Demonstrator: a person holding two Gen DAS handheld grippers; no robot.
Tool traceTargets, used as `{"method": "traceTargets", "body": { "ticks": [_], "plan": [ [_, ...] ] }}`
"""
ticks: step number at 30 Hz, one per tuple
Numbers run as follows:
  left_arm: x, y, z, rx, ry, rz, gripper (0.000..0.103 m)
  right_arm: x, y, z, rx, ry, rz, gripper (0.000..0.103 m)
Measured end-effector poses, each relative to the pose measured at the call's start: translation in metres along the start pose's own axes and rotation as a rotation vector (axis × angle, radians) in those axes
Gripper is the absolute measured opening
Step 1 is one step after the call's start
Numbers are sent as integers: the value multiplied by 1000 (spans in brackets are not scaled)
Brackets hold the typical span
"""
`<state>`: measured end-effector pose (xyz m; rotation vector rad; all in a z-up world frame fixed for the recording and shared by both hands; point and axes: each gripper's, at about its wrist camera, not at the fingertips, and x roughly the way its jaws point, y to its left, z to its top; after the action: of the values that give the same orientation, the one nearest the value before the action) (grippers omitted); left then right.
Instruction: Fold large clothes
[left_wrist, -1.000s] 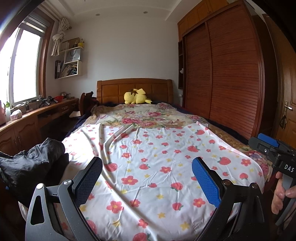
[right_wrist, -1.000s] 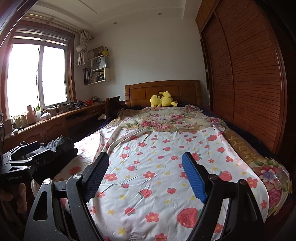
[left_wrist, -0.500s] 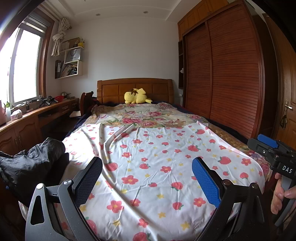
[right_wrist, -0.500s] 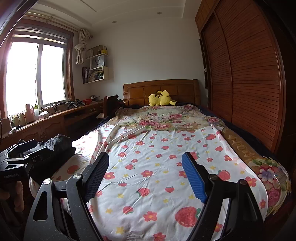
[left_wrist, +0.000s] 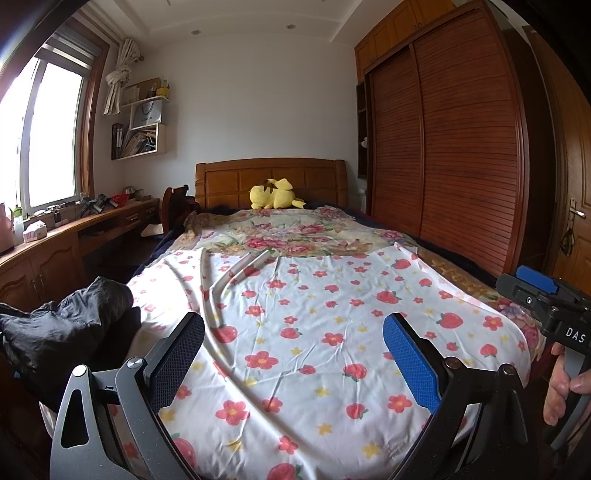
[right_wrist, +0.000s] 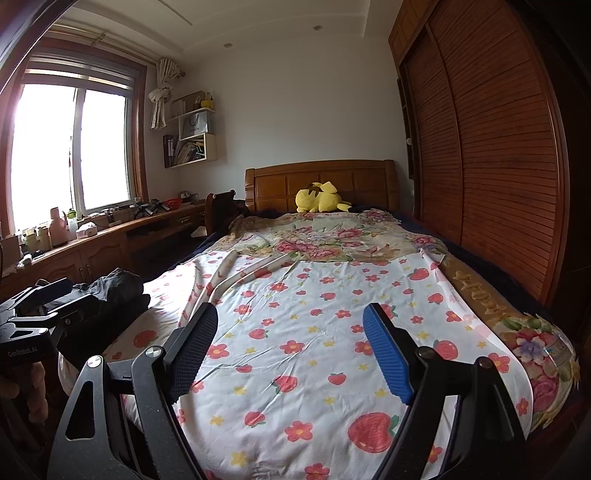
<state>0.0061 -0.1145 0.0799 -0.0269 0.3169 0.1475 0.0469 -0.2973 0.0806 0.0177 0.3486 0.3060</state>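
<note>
**Left-wrist and right-wrist views: both grippers held apart over a spread floral cloth**

Left wrist view: the left gripper (left_wrist: 293, 356) hung above the near end of the bed (left_wrist: 271, 176), its two fingers spread wide with nothing between them. Below it the cloth (left_wrist: 314, 332), white with red flowers and strawberries, lay opened out flat across the near half of the bed, its far edge resting on a floral quilt (left_wrist: 295, 232). Long raised creases ran through its left part. A dark heap (left_wrist: 62, 328) of fabric sat at the bed's left side, just beside the cloth. At the right edge a hand (left_wrist: 563, 391) gripped the handle of the right gripper (left_wrist: 532, 291), held clear of the cloth. A yellow plush (left_wrist: 275, 194) lay by the headboard.

Right wrist view: the right gripper (right_wrist: 290, 349) likewise stood with its fingers well apart and empty, above the cloth (right_wrist: 332, 314). The left gripper's body (right_wrist: 40, 314) showed at the left, in front of the heap (right_wrist: 118, 286).

By my reading, no fold showed in the cloth, and neither gripper touched it, so the step in hand looked like lining up for a grasp. A grasp would call for each gripper to drop to a near corner or edge and pinch only the one layer, both at matching points, so the fold comes over square; the creases on the left could skew it.
</note>
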Motion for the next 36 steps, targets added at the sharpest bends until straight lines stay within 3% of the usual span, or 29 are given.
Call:
{"method": "traceTargets", "body": {
  "ticks": [36],
  "plan": [
    [-5, 0, -1, 9, -21, 3, 98, 3, -3, 0, -3, 0, 1, 82]
  ]
}}
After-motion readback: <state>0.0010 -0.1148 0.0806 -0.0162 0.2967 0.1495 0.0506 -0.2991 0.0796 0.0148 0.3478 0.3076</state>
